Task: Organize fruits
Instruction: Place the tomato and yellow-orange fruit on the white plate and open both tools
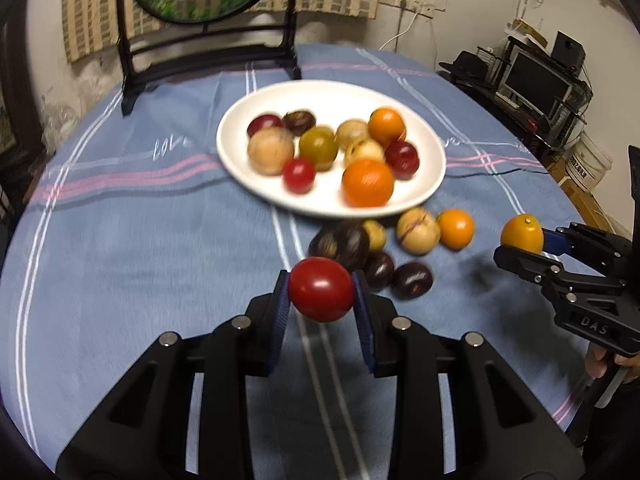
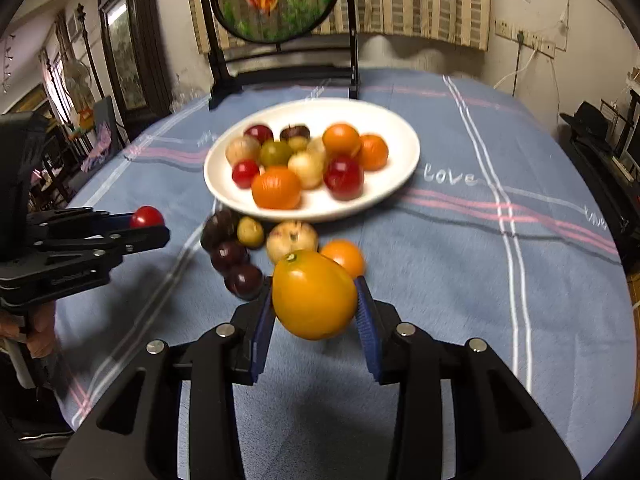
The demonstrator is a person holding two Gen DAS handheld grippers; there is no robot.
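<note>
We hold the left hand-held gripper [image 1: 321,294] pinching a red tomato [image 1: 321,289] and the right hand-held gripper [image 2: 316,300] pinching an orange fruit [image 2: 314,294], both clear of the tabletop [image 2: 440,280], probably to carry them to the white plate [image 2: 400,136] just ahead, beyond the loose fruits [image 2: 248,248].

The plate [image 1: 434,178] was white. On it lay orange, red, tan, green and dark purple fruits [image 1: 320,148]. The cloth [image 1: 140,240] on the surface was blue with white and pink stripes. The left gripper [image 1: 321,294] was black with blue pads and held a red tomato [image 1: 321,289]. The right gripper [image 2: 316,300] held a yellow-orange fruit [image 2: 314,294].
</note>
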